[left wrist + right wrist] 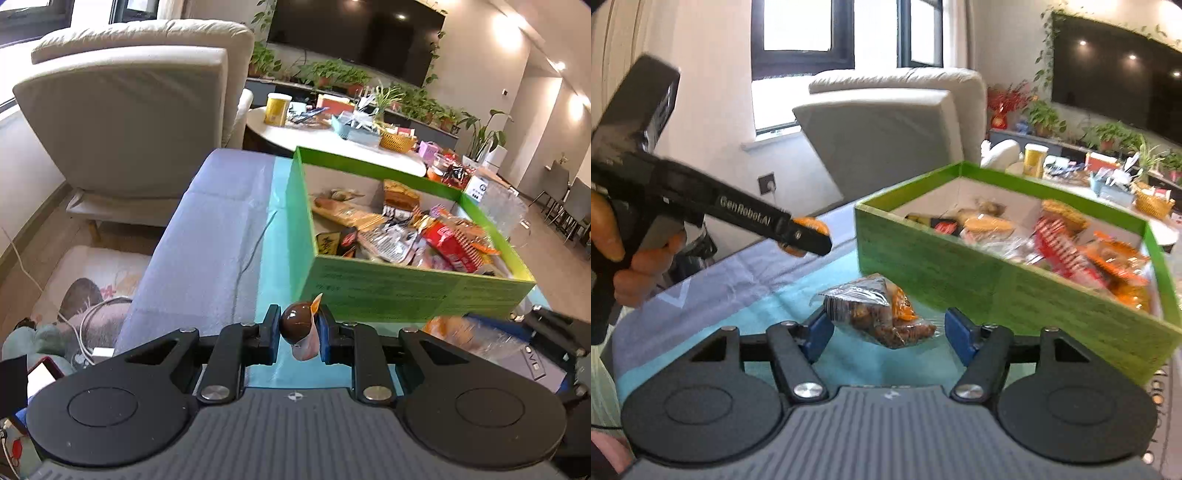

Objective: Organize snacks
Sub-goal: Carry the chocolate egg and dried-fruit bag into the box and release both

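My left gripper is shut on a small packed brown egg snack, held above the table in front of the green box. The box holds several snack packets. In the right wrist view my right gripper is open around a clear bag of brown nuts that lies on the teal cloth, just before the green box. The left gripper shows there at the left, holding something orange. The right gripper's body and the bag show blurred in the left wrist view.
A beige armchair stands behind the table's left end. A round white table with a yellow can, basket and plants is beyond the box. A cable lies on the grey-blue cloth. Floor with a mat lies to the left.
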### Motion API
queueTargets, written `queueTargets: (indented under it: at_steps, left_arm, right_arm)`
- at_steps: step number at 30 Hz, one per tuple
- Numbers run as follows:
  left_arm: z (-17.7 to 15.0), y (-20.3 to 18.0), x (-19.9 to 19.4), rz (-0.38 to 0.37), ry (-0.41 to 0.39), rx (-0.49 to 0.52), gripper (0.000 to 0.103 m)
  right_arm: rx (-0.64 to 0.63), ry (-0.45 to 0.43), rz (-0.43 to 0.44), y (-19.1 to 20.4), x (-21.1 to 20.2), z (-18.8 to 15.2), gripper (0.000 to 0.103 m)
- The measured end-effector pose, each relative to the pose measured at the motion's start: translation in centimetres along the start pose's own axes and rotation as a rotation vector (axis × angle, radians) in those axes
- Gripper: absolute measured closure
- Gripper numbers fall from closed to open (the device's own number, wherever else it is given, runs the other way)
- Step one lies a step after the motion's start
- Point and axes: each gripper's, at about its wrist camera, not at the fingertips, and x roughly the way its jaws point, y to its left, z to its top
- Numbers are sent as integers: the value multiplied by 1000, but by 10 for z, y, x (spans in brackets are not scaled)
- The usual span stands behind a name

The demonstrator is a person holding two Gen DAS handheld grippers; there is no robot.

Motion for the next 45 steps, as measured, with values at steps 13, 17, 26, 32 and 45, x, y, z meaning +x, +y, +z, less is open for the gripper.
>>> queueTargets:
  at_steps: [13,17,26,32,45]
  left_arm:
    - [7,-17,-7,-16,-26,31,84]
    - [9,-21,-8,-20,-25,45,84]
    - [29,-38,-4,-54,-78,64,84]
    - [50,-62,23,-86,-92,105,84]
    - [50,-77,62,1,-7,102,54]
  right_arm:
    - [124,-218,-180,-47,-6,61,50]
    - [198,-198,-276,-59,22,71,50]
    - [238,-178,-332,-68,19,46,50]
    - [262,-171,-350,-73,12,44,50]
    - [328,-160,-384,-84,2,31,50]
